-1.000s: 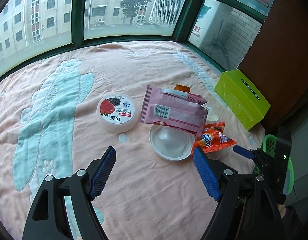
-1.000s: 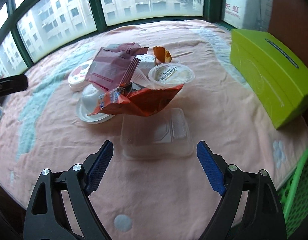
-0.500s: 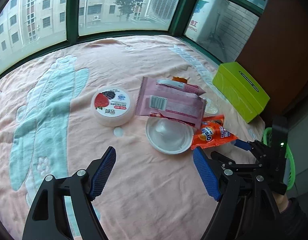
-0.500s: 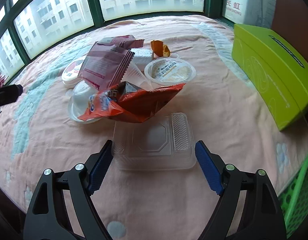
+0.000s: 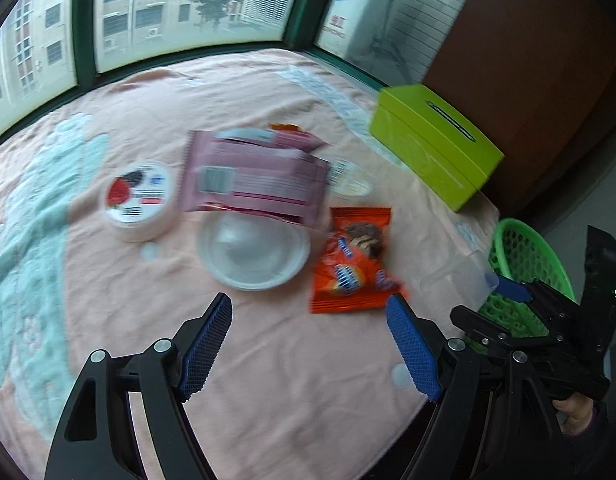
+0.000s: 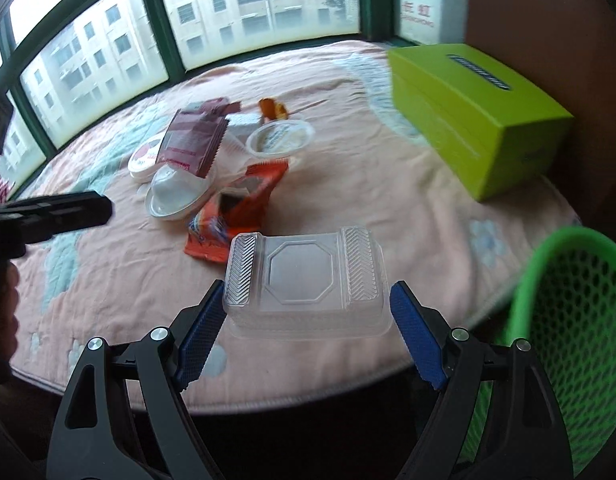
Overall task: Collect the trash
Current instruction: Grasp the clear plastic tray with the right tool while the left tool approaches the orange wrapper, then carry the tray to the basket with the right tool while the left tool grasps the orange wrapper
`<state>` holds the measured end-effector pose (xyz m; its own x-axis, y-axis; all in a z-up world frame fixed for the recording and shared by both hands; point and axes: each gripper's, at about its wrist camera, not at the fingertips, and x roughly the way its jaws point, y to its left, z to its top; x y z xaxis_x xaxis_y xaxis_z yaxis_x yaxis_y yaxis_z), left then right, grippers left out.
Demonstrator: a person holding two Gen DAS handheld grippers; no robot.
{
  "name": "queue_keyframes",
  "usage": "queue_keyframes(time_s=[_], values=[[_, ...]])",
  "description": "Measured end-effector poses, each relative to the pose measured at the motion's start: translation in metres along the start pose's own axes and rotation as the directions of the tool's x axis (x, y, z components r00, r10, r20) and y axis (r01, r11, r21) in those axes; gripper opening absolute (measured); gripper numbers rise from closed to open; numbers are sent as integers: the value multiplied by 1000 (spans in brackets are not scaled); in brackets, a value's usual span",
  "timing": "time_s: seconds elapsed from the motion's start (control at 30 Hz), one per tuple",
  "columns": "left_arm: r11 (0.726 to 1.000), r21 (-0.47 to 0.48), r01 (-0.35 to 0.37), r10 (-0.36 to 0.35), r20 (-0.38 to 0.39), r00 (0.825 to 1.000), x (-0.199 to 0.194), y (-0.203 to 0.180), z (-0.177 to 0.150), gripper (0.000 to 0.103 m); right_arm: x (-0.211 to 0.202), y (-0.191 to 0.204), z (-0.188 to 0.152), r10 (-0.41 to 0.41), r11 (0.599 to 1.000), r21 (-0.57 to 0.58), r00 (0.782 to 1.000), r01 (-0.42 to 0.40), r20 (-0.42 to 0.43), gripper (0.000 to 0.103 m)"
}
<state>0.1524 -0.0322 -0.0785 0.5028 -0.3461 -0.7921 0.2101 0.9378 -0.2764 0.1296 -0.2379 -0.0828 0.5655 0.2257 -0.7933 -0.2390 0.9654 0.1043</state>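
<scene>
Right wrist: clear tray (image 6: pixel 304 280) crosswise between pads (image 6: pixel 198 330)

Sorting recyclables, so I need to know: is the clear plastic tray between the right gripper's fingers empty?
Empty, as far as visible: the clear plastic tray shows only its own embossed ridges, with pink cloth seen through it.

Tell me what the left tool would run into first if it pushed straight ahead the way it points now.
Probably the white plastic lid, which lies ahead of the open left tool, with bare pink blanket before it. The orange snack wrapper sits just right of that line. Depth is unclear.
</scene>
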Motion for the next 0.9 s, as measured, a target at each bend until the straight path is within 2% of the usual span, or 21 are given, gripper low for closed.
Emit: queue_keyframes(time_s=[0.27,0.5,0.6,0.8,0.9], values=[[998,32,47,-45,-56,997,37,-38,10,66,-38,-20,-10,-29,998,49,998,26,64,81],[997,74,-6,12,-85,996,69,-57,21,55,-62,-45,-18,-64,993,110,993,53,100,81],[998,62,-28,34,-97,995,77,-55,24,54,-70,-55,-23,-80,989,135,991,65,110,81],[997,60,-57,64,-121,991,92,-55,23,45,-81,-74,-31,-115,979,182,987,93,116,81],[997,52,-57,63,-129,990,95,-53,21,35,-84,-81,-35,-133,974,201,984,108,116,81]])
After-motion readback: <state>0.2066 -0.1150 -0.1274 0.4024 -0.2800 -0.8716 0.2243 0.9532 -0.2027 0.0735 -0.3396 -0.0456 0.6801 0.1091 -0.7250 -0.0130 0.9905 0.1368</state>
